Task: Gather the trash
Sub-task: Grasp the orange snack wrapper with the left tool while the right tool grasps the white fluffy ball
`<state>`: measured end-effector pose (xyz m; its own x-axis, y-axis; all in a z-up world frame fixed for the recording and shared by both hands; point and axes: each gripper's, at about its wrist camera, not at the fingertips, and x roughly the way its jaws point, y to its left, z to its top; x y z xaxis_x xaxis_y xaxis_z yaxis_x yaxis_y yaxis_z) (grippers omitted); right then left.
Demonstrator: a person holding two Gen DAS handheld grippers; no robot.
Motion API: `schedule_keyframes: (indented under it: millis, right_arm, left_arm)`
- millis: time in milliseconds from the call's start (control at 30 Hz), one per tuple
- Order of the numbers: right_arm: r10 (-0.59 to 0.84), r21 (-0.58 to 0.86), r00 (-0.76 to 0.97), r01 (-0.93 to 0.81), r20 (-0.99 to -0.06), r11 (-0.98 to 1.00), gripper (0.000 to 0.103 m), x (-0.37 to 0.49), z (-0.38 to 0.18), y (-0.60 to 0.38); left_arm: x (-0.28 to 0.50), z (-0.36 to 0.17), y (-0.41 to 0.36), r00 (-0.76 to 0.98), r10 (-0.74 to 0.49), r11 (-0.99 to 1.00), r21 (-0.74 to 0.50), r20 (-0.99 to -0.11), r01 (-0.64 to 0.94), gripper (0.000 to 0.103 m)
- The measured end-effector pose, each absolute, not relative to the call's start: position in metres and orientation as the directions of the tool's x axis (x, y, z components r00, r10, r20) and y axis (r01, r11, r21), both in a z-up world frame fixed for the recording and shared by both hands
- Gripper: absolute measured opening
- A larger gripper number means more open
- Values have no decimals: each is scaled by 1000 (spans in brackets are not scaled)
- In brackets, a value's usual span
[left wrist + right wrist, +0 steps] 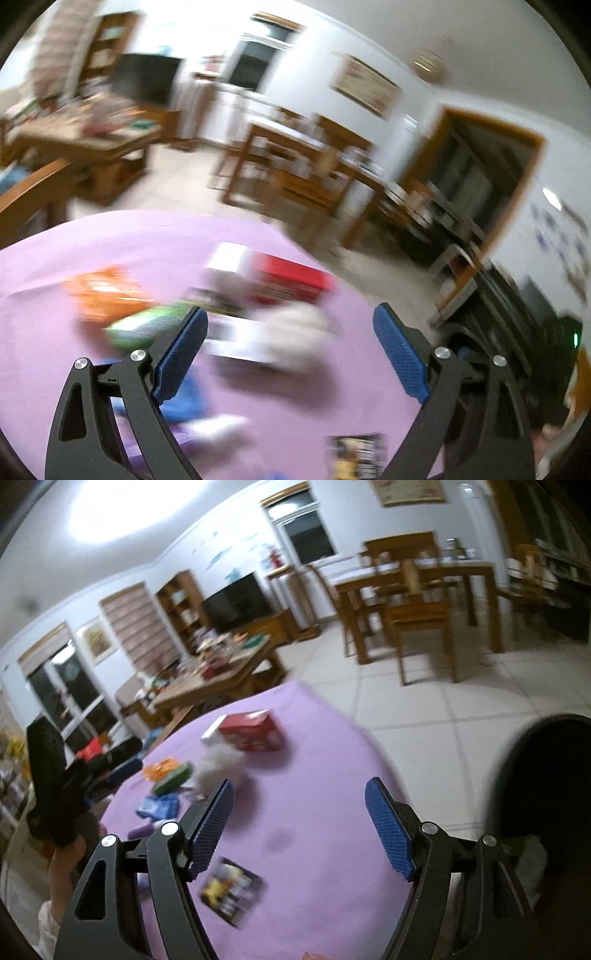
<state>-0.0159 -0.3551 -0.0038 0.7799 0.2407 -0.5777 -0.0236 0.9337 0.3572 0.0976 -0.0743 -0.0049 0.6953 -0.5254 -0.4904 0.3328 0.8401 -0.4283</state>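
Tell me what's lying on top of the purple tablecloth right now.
On the purple tablecloth: a red box, crumpled white tissue, orange wrapper, green packet, blue packet and dark packet. Whatever lies beneath them is hidden.

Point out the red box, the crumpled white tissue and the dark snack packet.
red box [255,731], right wrist view, front face
crumpled white tissue [218,770], right wrist view, middle
dark snack packet [232,891], right wrist view, centre

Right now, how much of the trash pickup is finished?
Little looks done: the red box, white wad, orange wrapper, green packet, blue wrapper and dark packet all lie on the purple cloth. Nothing is in hand: left gripper and right gripper are open, empty. The black bin waits.
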Motion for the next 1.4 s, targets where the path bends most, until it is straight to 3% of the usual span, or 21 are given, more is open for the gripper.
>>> schedule_keyframes:
  millis: [200, 433, 533, 633, 667, 700, 800, 1133, 1400]
  right_arm:
    - [318, 358, 716, -102, -622, 928, 73, 50, -20, -281]
    - [325, 351, 646, -95, -690, 932, 73, 111, -48, -231]
    - [334, 367, 636, -86, -695, 926, 73, 116, -62, -226]
    - [317, 334, 635, -98, -704, 937, 71, 121, -71, -218]
    - [305, 310, 634, -108, -710, 945, 62, 123, -73, -215]
    - [304, 303, 633, -113, -712, 946, 59, 123, -74, -213]
    - [311, 305, 647, -126, -696, 944, 49, 123, -74, -212]
    - [360, 387, 747, -149, -559, 910, 44, 103, -47, -244]
    - [351, 445, 850, -159, -392, 881, 44, 70, -24, -284]
  left_arm:
    - [146, -28, 9, 709, -401, 871, -481, -580, 100, 90]
    - [180, -53, 18, 620, -459, 848, -521, -636, 93, 88]
    - [188, -58, 14, 610, -454, 860, -499, -649, 109, 77]
    - [195, -65, 20, 607, -462, 857, -503, -647, 115, 58]
    - [197, -65, 17, 609, -447, 869, -480, -656, 122, 46]
    - [196, -67, 13, 605, -443, 875, -468, -661, 129, 36]
    - [194, -69, 11, 602, -451, 873, -467, -659, 143, 27]
    - [158, -33, 19, 715, -480, 837, -510, -508, 199, 25]
    - [114, -4, -18, 710, -531, 824, -477, -462, 306, 25]
